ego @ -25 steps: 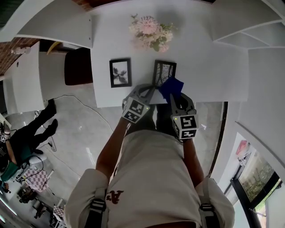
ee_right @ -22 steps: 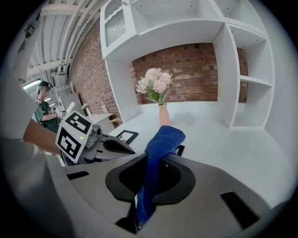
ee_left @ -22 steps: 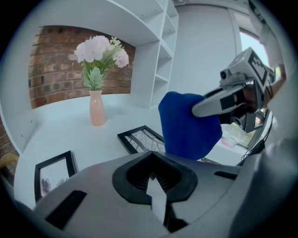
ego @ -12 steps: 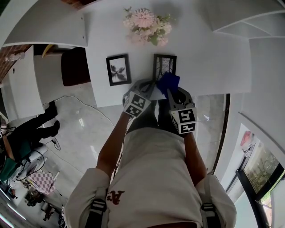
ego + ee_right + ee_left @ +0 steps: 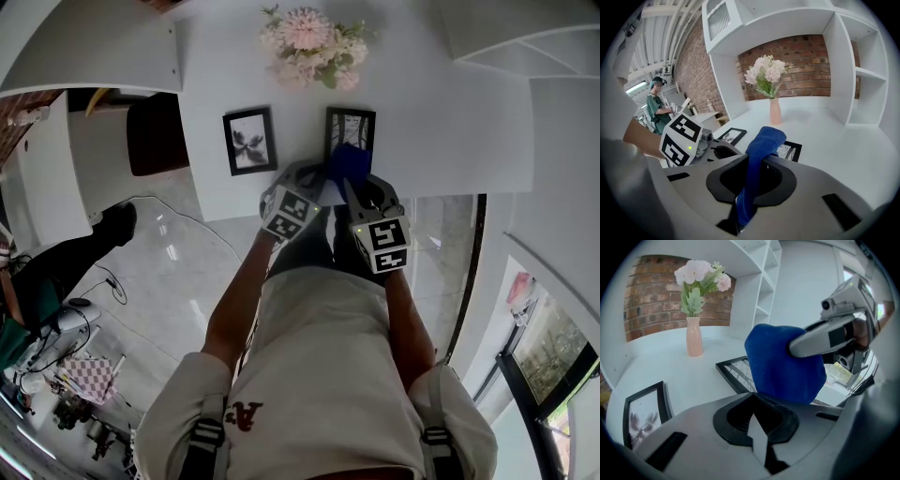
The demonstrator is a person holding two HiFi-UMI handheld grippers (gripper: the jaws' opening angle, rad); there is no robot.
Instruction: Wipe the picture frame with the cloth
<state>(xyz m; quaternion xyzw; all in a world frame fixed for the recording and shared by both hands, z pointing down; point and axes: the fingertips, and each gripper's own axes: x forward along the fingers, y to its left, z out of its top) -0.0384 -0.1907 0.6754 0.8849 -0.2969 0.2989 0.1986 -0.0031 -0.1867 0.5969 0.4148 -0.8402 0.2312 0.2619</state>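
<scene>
right gripper [image 5: 351, 187] pinches blue cloth [image 5: 349, 161] over the near end of picture frame [image 5: 351, 127], flat on white table [image 5: 441, 141], straight ahead, long axis running away. left gripper [image 5: 312, 183] jaws together, empty, just beside.

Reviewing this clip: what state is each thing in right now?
Left gripper: jaws shut, empty.
Right gripper: jaws shut on the blue cloth.
Blue cloth: bunched, held over the right frame's near end; contact unclear.
Right frame: lying flat on the table, partly covered.
Left frame: lying flat, uncovered.
Flower vase: upright.
</scene>
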